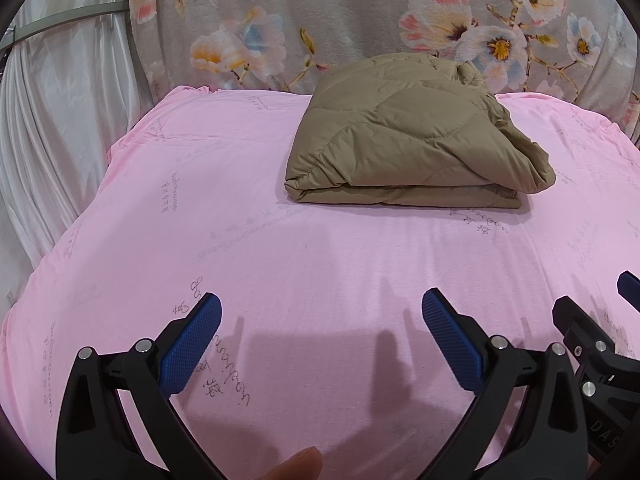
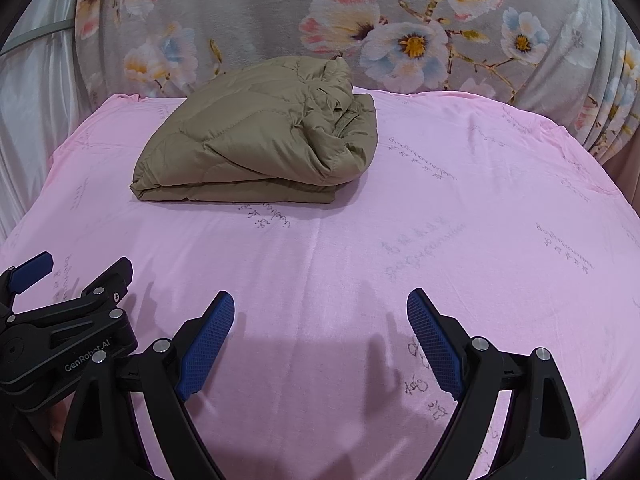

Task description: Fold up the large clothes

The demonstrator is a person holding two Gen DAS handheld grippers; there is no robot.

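A tan quilted jacket [image 1: 412, 136] lies folded into a thick rectangular bundle on the pink sheet [image 1: 280, 248], toward the far side. In the right wrist view the jacket [image 2: 260, 140] sits far left of centre. My left gripper [image 1: 322, 312] is open and empty, hovering over the near part of the sheet, well short of the jacket. My right gripper [image 2: 320, 312] is also open and empty, beside the left one. The right gripper's edge shows at the right of the left wrist view [image 1: 624, 300]; the left gripper shows at the left of the right wrist view [image 2: 72, 276].
A grey floral fabric [image 1: 360, 20] hangs behind the bed. White curtains [image 1: 52, 120] hang at the left. The pink sheet [image 2: 440, 220] carries faint printed script. A fingertip [image 1: 300, 462] shows at the bottom edge of the left wrist view.
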